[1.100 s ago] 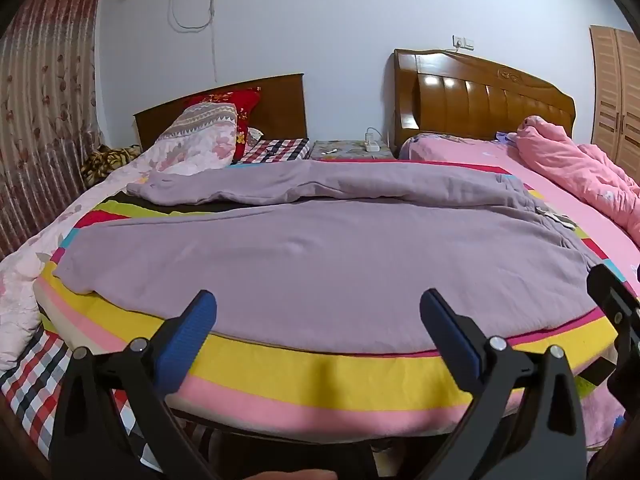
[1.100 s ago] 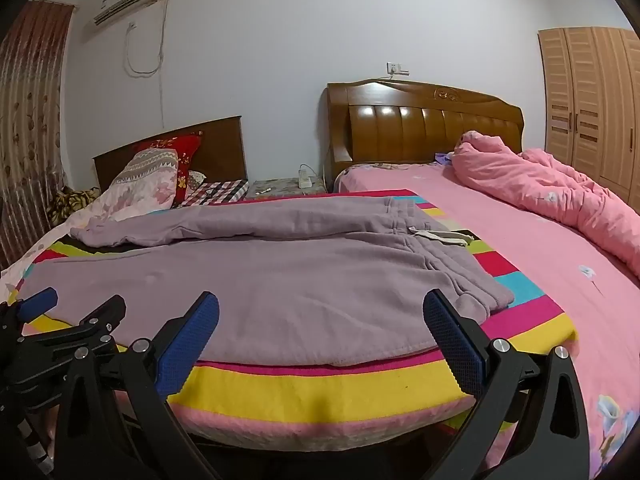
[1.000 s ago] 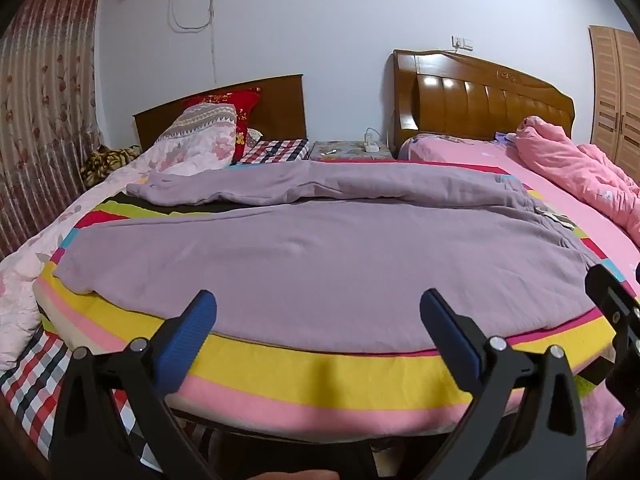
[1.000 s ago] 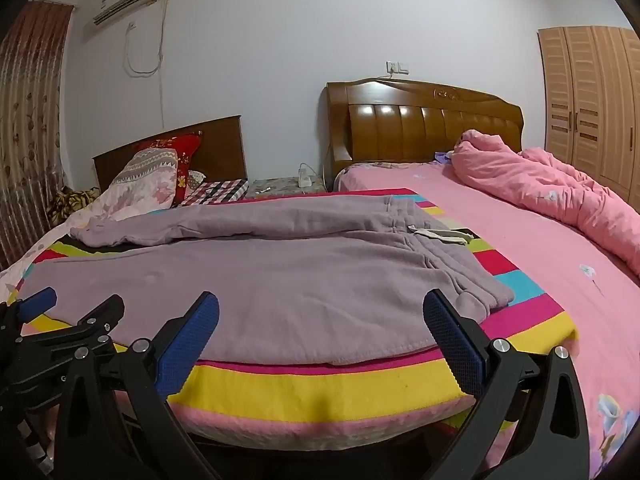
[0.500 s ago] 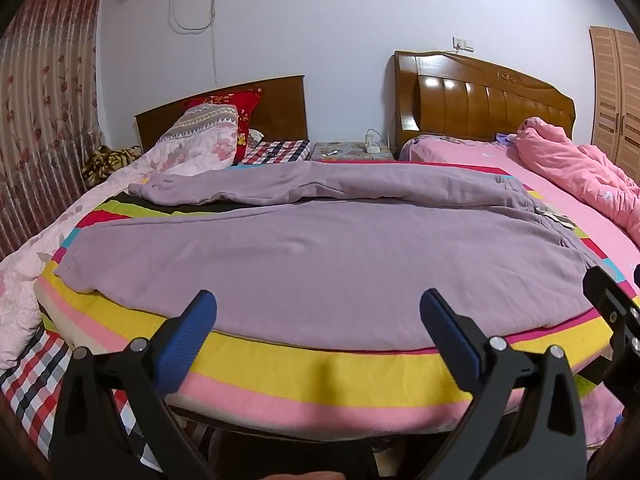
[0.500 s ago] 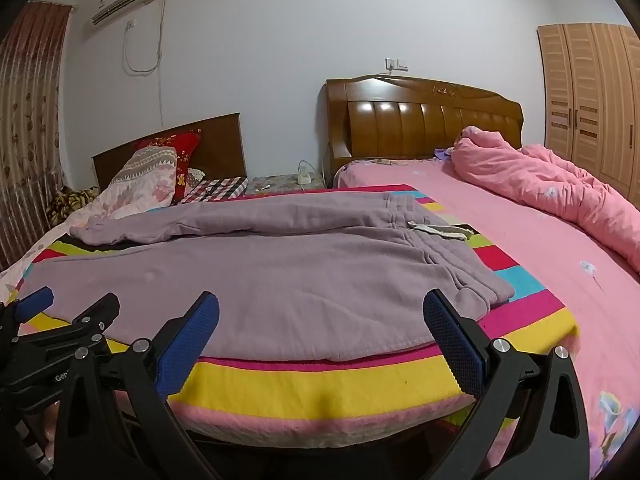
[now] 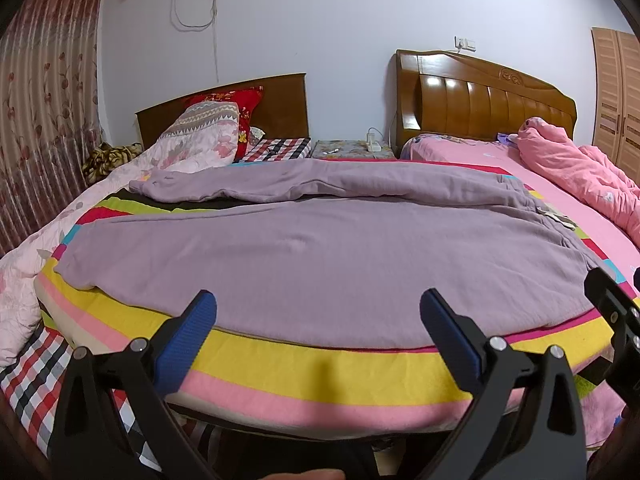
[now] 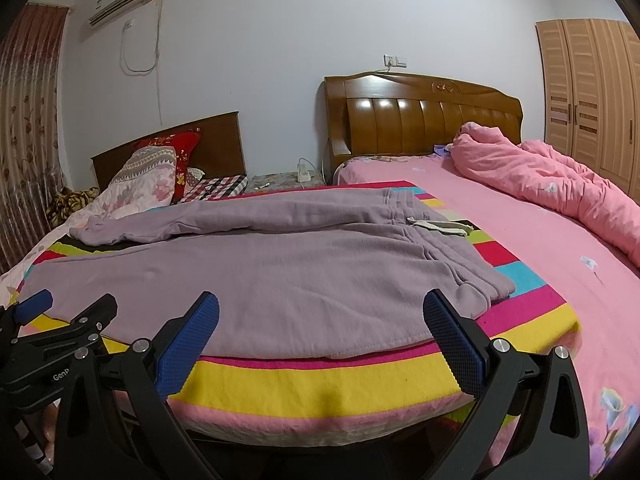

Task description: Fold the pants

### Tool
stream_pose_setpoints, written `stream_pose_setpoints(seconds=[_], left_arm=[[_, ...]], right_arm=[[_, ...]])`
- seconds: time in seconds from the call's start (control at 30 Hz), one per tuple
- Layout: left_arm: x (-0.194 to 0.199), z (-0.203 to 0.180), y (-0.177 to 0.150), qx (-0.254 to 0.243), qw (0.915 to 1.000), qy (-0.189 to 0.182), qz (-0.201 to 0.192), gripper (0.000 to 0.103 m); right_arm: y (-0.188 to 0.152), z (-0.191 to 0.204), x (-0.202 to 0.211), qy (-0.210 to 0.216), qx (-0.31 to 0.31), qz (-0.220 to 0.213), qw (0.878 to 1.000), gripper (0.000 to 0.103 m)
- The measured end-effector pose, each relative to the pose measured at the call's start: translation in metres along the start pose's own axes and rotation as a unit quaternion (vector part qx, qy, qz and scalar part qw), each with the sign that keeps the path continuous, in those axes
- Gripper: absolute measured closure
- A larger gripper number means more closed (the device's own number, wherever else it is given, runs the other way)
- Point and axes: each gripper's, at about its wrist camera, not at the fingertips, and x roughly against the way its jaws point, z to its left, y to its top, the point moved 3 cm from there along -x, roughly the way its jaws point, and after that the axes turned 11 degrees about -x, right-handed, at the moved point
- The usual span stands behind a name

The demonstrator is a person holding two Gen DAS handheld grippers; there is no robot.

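where pants (image 7: 320, 248) lie, beyond left gripper (image 7: 320, 320)

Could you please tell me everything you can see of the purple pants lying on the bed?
The purple pants are a soft, thick-looking mauve pair, like fleece sweatpants. They lie spread flat across a striped blanket, unfolded. The gathered waistband points toward the pink bed, with a pale drawstring trailing off it. One leg lies broad and smooth nearest the cameras; the other stretches behind it toward the pillows, its cuff rumpled. Neither pair of tongs touches them; both stand open short of the near edge.
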Motion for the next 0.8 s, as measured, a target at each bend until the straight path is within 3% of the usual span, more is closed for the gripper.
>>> stream_pose_setpoints(seconds=[0.8], left_arm=[[0.0007, 0.0042, -0.0071, 0.005, 1.0000, -0.001, 0.003, 0.001]], right_arm=[[0.0022, -0.0045, -0.0018, -0.001, -0.010, 0.009, 1.000, 0.004]])
